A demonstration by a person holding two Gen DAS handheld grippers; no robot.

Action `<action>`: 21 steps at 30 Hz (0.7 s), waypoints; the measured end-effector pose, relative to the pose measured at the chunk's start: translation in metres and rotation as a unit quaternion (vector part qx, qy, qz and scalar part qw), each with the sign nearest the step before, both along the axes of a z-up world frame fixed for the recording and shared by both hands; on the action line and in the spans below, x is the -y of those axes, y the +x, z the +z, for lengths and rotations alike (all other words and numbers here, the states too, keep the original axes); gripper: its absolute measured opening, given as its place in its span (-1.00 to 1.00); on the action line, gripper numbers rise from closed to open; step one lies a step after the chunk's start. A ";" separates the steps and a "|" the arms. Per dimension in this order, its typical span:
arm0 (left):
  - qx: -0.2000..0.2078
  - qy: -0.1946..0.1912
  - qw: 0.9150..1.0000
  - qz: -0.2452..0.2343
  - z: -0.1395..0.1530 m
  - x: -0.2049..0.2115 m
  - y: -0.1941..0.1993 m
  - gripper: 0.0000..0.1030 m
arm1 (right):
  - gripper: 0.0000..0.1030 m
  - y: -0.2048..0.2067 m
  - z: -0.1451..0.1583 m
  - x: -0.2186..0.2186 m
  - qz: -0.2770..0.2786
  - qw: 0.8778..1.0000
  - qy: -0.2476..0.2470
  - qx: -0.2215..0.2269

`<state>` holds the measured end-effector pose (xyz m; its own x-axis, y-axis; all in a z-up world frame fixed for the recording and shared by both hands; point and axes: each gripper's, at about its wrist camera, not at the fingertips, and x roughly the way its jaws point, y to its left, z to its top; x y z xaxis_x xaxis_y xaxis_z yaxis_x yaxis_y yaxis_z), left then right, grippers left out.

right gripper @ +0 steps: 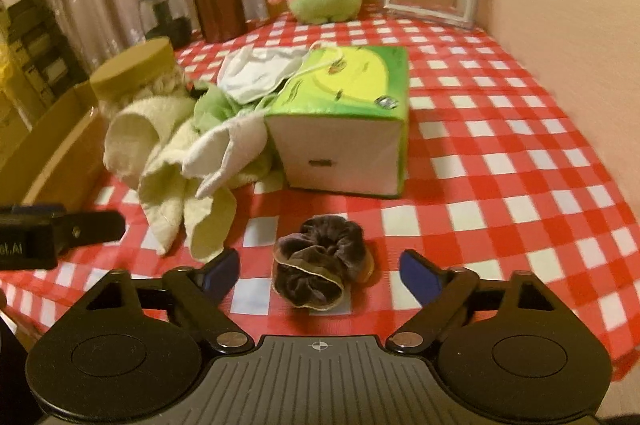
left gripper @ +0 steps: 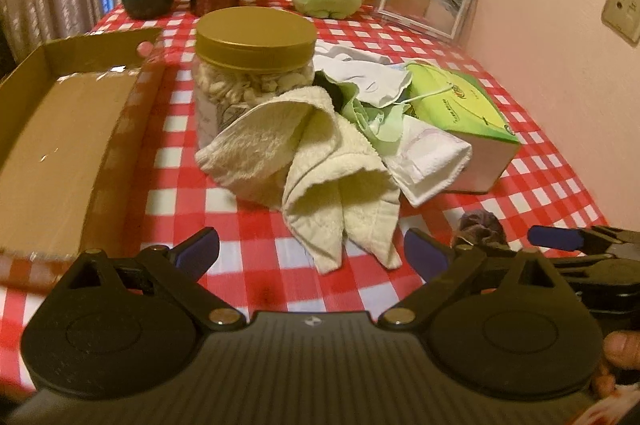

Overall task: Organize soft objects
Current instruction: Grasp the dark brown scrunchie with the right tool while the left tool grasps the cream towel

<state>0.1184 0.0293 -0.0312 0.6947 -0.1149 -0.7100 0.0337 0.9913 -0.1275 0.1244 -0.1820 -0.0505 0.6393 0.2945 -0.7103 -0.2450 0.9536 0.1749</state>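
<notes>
I find the dark scrunchie [right gripper: 322,261] on the bench [right gripper: 500,161] directly ahead of my right hand-held gripper [right gripper: 320,275], jaws released either side, untouched. Left hand-held gripper [left gripper: 312,251], released, faces the cream towel [left gripper: 320,177].

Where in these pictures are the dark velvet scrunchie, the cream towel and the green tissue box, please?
dark velvet scrunchie [right gripper: 320,265]: right wrist view, on its ruffled top.
cream towel [left gripper: 320,177]: left wrist view, on the folded middle.
green tissue box [right gripper: 344,77]: right wrist view, on its printed top face.
</notes>
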 end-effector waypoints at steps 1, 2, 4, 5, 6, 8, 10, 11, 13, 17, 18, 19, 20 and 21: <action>0.004 0.007 1.000 -0.006 -0.002 0.001 0.003 0.90 | 0.62 0.003 -0.005 -0.002 0.003 1.000 -0.003 -0.001; 0.006 0.013 1.000 -0.011 -0.005 0.003 0.006 0.90 | 0.56 0.005 -0.009 -0.005 0.006 1.000 -0.010 -0.002; 0.006 0.018 1.000 -0.022 -0.009 0.004 0.011 0.90 | 0.41 0.010 -0.017 -0.009 0.011 1.000 -0.024 -0.001; 0.006 0.018 0.999 -0.025 -0.011 0.004 0.014 0.90 | 0.31 0.013 -0.021 -0.010 0.011 1.000 -0.028 -0.002; 0.007 0.020 0.999 -0.028 -0.013 0.006 0.016 0.90 | 0.17 0.014 -0.023 -0.011 0.010 0.999 -0.030 -0.004; 0.014 0.029 0.999 -0.035 -0.016 0.009 0.021 0.90 | -0.26 0.017 -0.026 -0.014 0.011 0.999 -0.035 -0.003; 0.021 0.047 0.998 -0.038 -0.018 0.013 0.026 0.90 | -0.42 0.018 -0.027 -0.015 0.011 0.999 -0.040 0.005; 0.024 0.052 0.998 -0.041 -0.018 0.016 0.029 0.90 | -0.59 0.018 -0.026 -0.015 0.007 0.999 -0.041 0.009; 0.030 0.056 0.997 -0.046 -0.021 0.019 0.034 0.90 | -0.61 0.017 -0.024 -0.014 0.002 0.999 -0.038 0.017; 0.039 0.083 0.994 -0.056 -0.026 0.027 0.046 0.70 | -0.62 0.015 -0.020 -0.012 -0.007 0.999 -0.037 0.029; 0.039 0.085 0.994 -0.057 -0.027 0.029 0.048 0.67 | -0.62 0.015 -0.020 -0.011 -0.007 0.999 -0.035 0.030; 0.038 0.085 0.994 -0.059 -0.028 0.031 0.051 0.59 | -0.62 0.015 -0.020 -0.011 -0.008 0.999 -0.036 0.030; 0.039 0.088 0.993 -0.061 -0.029 0.033 0.053 0.51 | -0.62 0.016 -0.019 -0.011 -0.009 0.999 -0.035 0.030; 0.040 0.092 0.993 -0.064 -0.031 0.035 0.055 0.48 | -0.62 0.016 -0.019 -0.011 -0.011 0.999 -0.034 0.030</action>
<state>0.1736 -0.0057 -0.0617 0.7372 -0.0796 -0.6710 0.1636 0.9845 0.0630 0.1404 -0.1713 -0.0696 0.6871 0.2321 -0.6885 -0.2315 0.9682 0.0955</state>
